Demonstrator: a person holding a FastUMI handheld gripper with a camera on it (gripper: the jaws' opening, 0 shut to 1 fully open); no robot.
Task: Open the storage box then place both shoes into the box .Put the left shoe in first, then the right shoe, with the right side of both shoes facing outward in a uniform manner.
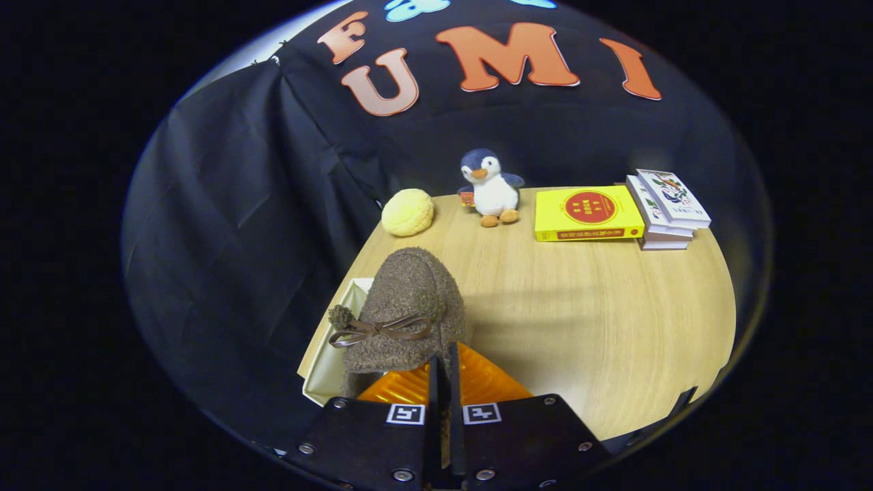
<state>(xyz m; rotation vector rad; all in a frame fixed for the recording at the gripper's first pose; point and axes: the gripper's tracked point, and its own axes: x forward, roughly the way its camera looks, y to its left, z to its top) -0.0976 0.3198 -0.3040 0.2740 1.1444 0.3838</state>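
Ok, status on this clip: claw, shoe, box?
Claw shut on brown fuzzy shoe, gripping its rear edge. Shoe held above the storage box. Orange part beneath the shoe. Nothing blocking.

The tongs (443,382) pinch the heel of a fuzzy brown shoe (406,307) above the box (327,361) at the tabletop (580,307) edge.

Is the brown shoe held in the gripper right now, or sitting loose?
Held. The gripper fingers are nearly closed, pinching the rim of the brown shoe, above the box.
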